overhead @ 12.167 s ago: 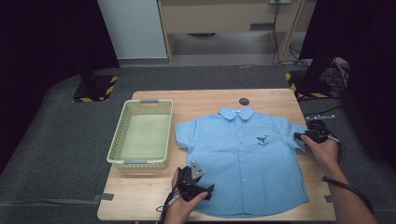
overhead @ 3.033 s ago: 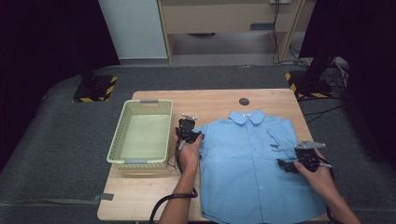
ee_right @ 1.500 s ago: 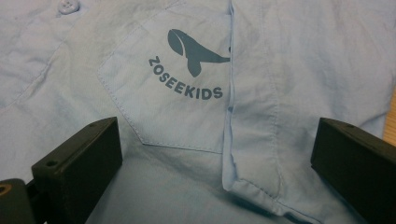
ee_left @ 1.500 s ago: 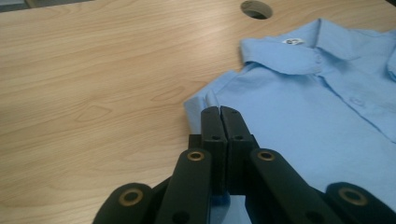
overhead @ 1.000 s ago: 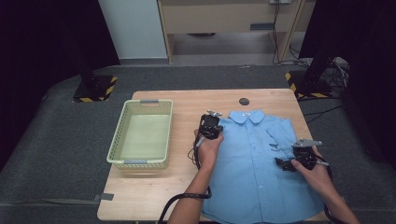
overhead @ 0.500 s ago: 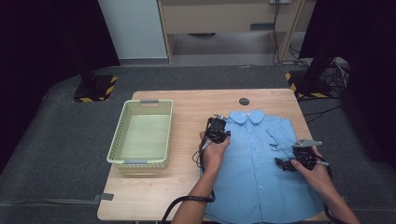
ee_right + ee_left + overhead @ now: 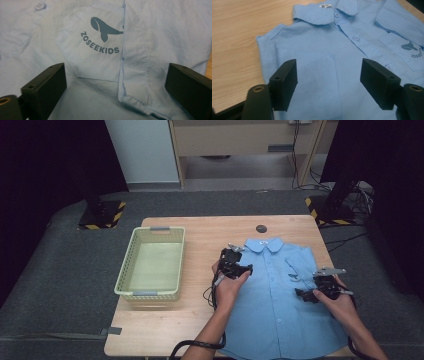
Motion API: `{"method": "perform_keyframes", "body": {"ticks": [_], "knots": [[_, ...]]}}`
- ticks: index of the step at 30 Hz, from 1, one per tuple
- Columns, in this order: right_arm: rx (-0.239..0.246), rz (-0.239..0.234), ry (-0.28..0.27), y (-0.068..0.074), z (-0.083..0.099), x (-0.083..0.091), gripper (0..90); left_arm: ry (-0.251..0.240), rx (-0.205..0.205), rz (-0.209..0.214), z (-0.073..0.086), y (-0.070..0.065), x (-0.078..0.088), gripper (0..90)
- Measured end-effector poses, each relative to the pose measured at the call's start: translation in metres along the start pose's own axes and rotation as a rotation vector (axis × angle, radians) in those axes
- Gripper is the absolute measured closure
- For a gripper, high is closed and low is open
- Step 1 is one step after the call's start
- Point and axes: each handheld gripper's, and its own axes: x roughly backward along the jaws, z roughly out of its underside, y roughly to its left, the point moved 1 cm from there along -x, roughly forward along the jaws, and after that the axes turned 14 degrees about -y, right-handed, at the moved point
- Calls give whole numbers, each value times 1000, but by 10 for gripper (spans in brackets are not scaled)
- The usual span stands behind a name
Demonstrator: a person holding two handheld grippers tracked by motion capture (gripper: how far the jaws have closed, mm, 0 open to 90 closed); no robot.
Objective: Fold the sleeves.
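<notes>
A light blue child's shirt lies face up on the wooden table, collar at the far side, both sides folded inward. My left gripper hovers over the shirt's left folded edge. Its jaws have just been opening and stand apart, with cloth below them and nothing gripped. My right gripper rests at the shirt's right side, open wide over the chest pocket, which bears a whale print and lettering. The folded sleeve edge lies between its jaws, untouched.
A pale green plastic basket stands on the left half of the table. A small dark disc lies near the far edge behind the collar. Bare wood shows between basket and shirt. Cables trail from both grippers toward the near edge.
My left gripper has moved right and slightly nearer, over the shirt's left side, and its jaws have opened, letting go of the cloth. The right gripper has stayed put.
</notes>
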Motion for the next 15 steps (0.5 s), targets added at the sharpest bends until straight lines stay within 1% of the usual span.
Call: {"method": "perform_keyframes", "body": {"ticks": [3,4,6,8,11,15], "knots": [[-36,-3,-25,-2,-8,8,55,20,-5,-17,0,7,2,222],[-39,-7,-28,-4,-12,10,58,23,-7,-24,0,9,3,217],[-33,-5,-21,-7,-19,13,57,36,-4,-28,-1,14,3,206],[-16,-6,-18,-10,-27,15,57,37,0,-32,-2,18,3,193],[-19,-15,-12,-17,-40,15,56,44,4,-29,-1,20,-1,189],[-9,-6,-5,-25,-55,9,62,65,-21,-40,2,20,-8,166]]}}
